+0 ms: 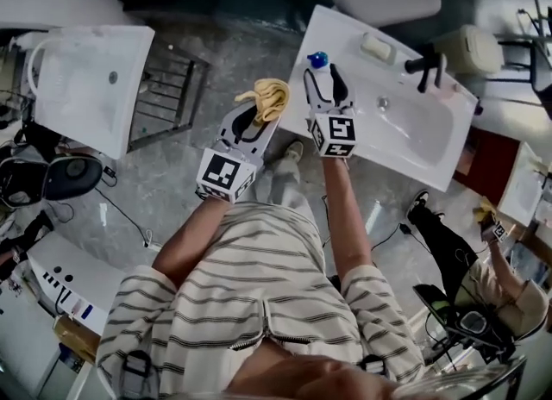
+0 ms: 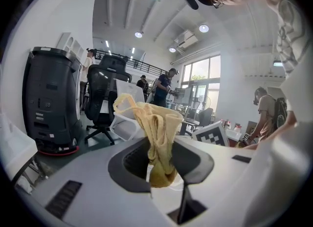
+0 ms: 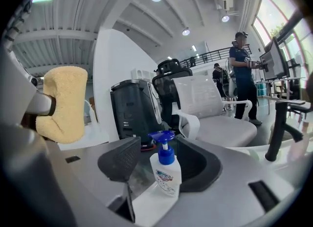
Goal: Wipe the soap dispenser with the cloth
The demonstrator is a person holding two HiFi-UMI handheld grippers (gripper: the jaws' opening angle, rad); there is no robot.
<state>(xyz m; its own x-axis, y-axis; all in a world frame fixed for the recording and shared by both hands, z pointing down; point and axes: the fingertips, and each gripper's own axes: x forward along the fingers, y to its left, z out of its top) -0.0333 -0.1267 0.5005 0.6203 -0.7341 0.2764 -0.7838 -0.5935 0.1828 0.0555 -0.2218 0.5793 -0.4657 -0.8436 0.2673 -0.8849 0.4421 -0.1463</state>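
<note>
Now, at the far left a spare white basin (image 1: pixel 82 79) sits on the floor, well apart from the work. Next comes the person's left gripper (image 1: pixel 257 115), held out level over the tiled floor, just left of the sink's corner. Its fingers are closed on a yellow cloth (image 1: pixel 267 96): the lower end is pinched between them and the rest bunches up and flops over above the tips. From that gripper's own view the cloth (image 2: pixel 157 133) fills the gap between the fingers, with a black machine (image 2: pixel 49 103) and an office chair (image 2: pixel 105 99) far behind.

Just beside it, to the right, the right gripper (image 1: pixel 323 88) reaches over the near corner of a white sink (image 1: pixel 414 135). Its fingers stand wide apart. The soap dispenser (image 1: pixel 317 59), a small white bottle with a blue pump, stands upright on that corner between the two fingers. In the right gripper view the dispenser (image 3: pixel 165 172) shows a clear gap from the left finger; the pads do not press on it.

Further right, a bar of soap (image 1: pixel 377 47) lies on the sink's back edge, and a black tap (image 1: pixel 427 69) rises beyond the bowl. At the far right another person (image 1: pixel 504 290) sits low by the floor.
</note>
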